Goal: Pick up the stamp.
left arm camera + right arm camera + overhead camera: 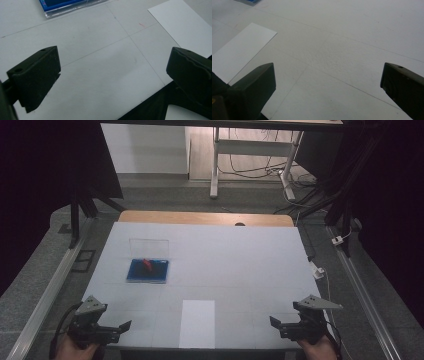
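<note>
On table (250, 255): one blue case (147, 270), one white sheet (197, 323); left gripper (122, 327), right gripper (276, 324) fingers open, empty.

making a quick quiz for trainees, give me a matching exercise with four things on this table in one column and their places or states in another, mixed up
Things:
1. blue case
2. white paper sheet
3. left gripper
4. right gripper

Places or states:
A. near edge of the table, middle, lying flat
B. near right corner, jaws open, holding nothing
C. left half of the table, clear lid raised, something red inside
D. near left corner, jaws open, holding nothing

Pairs: 1-C, 2-A, 3-D, 4-B
</note>
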Demonstrator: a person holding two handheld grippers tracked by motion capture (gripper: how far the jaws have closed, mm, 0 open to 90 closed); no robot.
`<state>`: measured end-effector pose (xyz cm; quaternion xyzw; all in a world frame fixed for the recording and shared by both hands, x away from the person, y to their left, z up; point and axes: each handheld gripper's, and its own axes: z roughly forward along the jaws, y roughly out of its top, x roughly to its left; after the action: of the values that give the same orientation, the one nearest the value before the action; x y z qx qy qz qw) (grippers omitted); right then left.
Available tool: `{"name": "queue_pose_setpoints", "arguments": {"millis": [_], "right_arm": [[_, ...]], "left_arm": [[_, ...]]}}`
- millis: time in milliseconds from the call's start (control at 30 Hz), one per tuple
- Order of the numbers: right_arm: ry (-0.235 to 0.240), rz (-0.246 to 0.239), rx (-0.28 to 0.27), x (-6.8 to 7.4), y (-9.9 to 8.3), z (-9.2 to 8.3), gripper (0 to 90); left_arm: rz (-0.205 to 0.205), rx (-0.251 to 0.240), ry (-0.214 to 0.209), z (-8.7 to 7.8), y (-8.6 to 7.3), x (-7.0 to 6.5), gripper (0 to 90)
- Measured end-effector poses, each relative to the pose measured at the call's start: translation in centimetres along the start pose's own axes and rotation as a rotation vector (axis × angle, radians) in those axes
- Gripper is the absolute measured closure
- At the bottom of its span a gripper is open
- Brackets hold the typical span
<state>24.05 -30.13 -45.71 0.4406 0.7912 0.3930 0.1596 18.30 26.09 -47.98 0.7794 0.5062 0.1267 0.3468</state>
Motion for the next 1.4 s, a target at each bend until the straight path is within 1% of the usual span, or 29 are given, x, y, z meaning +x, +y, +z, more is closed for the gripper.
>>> {"name": "queue_pose_setpoints", "arguments": {"millis": [33,67,200,267,400,533,633,667,767,900,1000,1067,1200,1233,1267,1333,1400], "right_arm": [[0.000,0.000,0.000,0.0,0.0,0.0,0.5],[0.013,-0.010,0.001,0.1,0.0,0.0,0.5],[0.023,-0.015,0.003,0.1,0.0,0.1,0.5],[0.022,-0.017,0.011,0.1,0.0,0.1,0.6],[0.023,-0.011,0.013,0.0,0.0,0.1,0.5],[0.023,-0.015,0.016,0.1,0.0,0.1,0.5],[0.026,-0.023,0.020,0.2,0.0,0.2,0.5],[0.022,-0.031,0.028,0.3,0.1,0.2,0.5],[0.025,-0.039,0.027,0.3,0.0,0.3,0.5],[0.026,-0.042,0.030,0.3,0.0,0.3,0.6],[0.025,-0.045,0.035,0.4,0.1,0.3,0.6],[0.029,-0.048,0.040,0.4,0.1,0.3,0.6],[0.031,-0.051,0.042,0.4,0.1,0.4,0.6],[0.033,-0.052,0.043,0.5,0.1,0.4,0.6],[0.033,-0.052,0.043,0.4,0.1,0.4,0.6],[0.034,-0.053,0.044,0.4,0.1,0.4,0.6],[0.034,-0.055,0.044,0.4,0.1,0.4,0.6]], "left_arm": [[0.000,0.000,0.000,0.0,0.0,0.0,0.0],[-0.004,-0.002,-0.002,0.0,0.0,0.1,0.0],[-0.024,-0.009,-0.013,-0.1,-0.1,0.3,0.0],[-0.024,-0.015,-0.015,-0.1,0.0,0.3,0.0],[-0.014,-0.002,-0.018,0.1,0.1,0.2,0.0],[-0.012,-0.004,-0.013,0.0,0.1,0.2,0.0],[-0.015,-0.018,-0.006,-0.1,0.1,0.2,0.0],[-0.016,-0.020,-0.007,-0.1,0.1,0.2,0.0],[-0.015,-0.020,-0.002,0.0,0.1,0.1,0.0],[-0.009,-0.022,0.000,0.0,0.2,0.0,0.0],[0.001,-0.033,0.000,-0.2,0.3,0.0,0.0],[0.012,-0.048,0.013,-0.4,0.4,-0.1,0.0],[0.012,-0.050,0.009,-0.4,0.6,-0.1,0.0],[0.019,-0.051,0.007,-0.3,0.7,-0.2,0.0],[0.038,-0.053,0.006,-0.2,0.9,-0.2,0.0],[0.041,-0.057,0.007,-0.2,0.9,-0.2,0.0],[0.047,-0.064,-0.002,-0.1,1.1,-0.1,0.0]]}}
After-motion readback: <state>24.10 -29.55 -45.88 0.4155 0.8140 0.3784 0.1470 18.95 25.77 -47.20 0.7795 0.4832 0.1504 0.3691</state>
